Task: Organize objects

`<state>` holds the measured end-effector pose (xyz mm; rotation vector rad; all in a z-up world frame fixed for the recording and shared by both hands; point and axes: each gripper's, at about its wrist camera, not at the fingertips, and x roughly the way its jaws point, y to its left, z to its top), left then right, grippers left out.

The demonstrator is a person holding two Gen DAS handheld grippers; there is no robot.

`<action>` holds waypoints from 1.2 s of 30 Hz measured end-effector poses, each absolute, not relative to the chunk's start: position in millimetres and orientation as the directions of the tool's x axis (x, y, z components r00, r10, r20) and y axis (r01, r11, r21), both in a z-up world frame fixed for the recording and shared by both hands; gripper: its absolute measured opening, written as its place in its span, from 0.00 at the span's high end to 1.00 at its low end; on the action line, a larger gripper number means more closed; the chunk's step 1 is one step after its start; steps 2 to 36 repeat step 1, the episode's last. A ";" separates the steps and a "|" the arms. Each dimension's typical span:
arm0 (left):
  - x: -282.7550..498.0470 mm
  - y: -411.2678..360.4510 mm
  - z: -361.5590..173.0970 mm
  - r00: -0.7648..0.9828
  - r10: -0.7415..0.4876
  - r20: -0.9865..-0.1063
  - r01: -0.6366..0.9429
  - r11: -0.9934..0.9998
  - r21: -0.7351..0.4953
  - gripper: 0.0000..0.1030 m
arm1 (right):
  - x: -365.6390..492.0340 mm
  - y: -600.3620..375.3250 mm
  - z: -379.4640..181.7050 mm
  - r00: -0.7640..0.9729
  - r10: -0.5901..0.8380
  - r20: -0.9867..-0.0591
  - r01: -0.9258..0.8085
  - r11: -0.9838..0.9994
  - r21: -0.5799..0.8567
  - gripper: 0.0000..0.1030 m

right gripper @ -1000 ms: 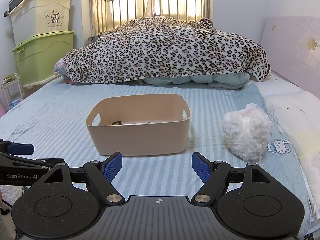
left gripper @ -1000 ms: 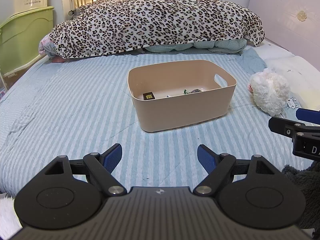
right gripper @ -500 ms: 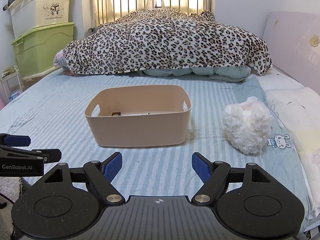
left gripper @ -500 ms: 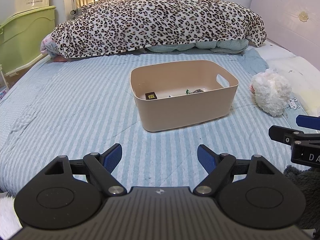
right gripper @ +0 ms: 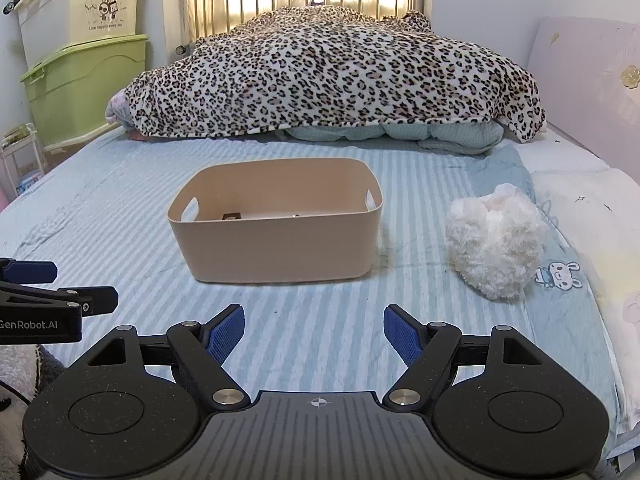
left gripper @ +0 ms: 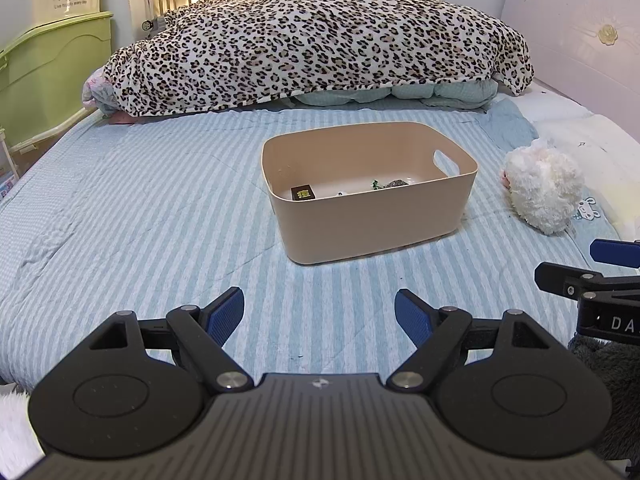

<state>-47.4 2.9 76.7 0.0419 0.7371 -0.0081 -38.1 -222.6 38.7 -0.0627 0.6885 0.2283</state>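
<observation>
A beige plastic bin (left gripper: 372, 216) (right gripper: 276, 240) stands on the striped blue bed. Inside lie a small dark box (left gripper: 303, 192) and a few small items (left gripper: 390, 184). A white fluffy plush toy (left gripper: 540, 192) (right gripper: 494, 240) lies on the bed to the right of the bin. My left gripper (left gripper: 319, 312) is open and empty, held over the bed well short of the bin. My right gripper (right gripper: 314, 330) is open and empty too, also short of the bin. Each gripper shows at the edge of the other's view.
A leopard-print blanket (right gripper: 332, 76) is heaped across the far side of the bed. Green and cream storage boxes (right gripper: 84, 64) stand at the left. A pink headboard (right gripper: 588, 88) and a white pillow (right gripper: 592, 216) are at the right. Dark fuzzy fabric (left gripper: 604, 380) lies near right.
Both grippers have drawn back a little and risen, so the bin sits slightly farther off in the views. Both stay open and empty.
</observation>
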 end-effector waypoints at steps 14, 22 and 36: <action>-47.3 2.8 76.9 0.740 0.009 -0.673 0.021 0.999 0.036 0.19 | -38.0 -222.3 38.4 0.747 0.187 -0.638 -0.230 0.973 0.017 0.24; -47.3 2.8 76.9 0.740 0.009 -0.673 0.021 0.999 0.036 0.19 | -38.0 -222.3 38.4 0.747 0.187 -0.638 -0.230 0.973 0.017 0.24; -47.3 2.8 76.9 0.740 0.009 -0.673 0.021 0.999 0.036 0.19 | -38.0 -222.3 38.4 0.747 0.187 -0.638 -0.230 0.973 0.017 0.24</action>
